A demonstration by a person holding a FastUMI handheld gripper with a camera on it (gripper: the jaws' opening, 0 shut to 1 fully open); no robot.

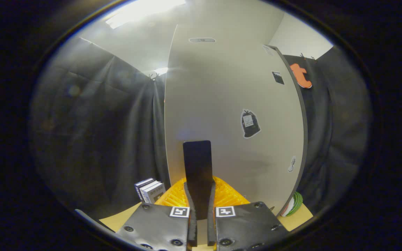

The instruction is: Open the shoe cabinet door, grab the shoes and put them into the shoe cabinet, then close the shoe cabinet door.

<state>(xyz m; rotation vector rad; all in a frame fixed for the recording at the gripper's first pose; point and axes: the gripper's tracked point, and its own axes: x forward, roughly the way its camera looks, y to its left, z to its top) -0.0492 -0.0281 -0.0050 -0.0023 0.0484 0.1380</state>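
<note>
Gripper: both fingers pressed onto a dark flat handle that stands upright between them, its top rising well above the fingertips. Jaws nearly together, clamped on that handle.

Shoe cabinet door: large pale panel directly beyond the fingers, upright, dark edge strip running down its right side. The handle sits against the door's lower part. Stickers on the door face: a dark bag-shaped one to the right of the handle, a small dark square one near the right edge higher up, a small pale one low by the right edge.

Orange ribbed object: under the fingers at the door's foot; identity cannot be told.

Wooden surface: carries small boxes standing left of the orange object, and a green-and-white striped item at its right edge, partly hidden by the door
</note>
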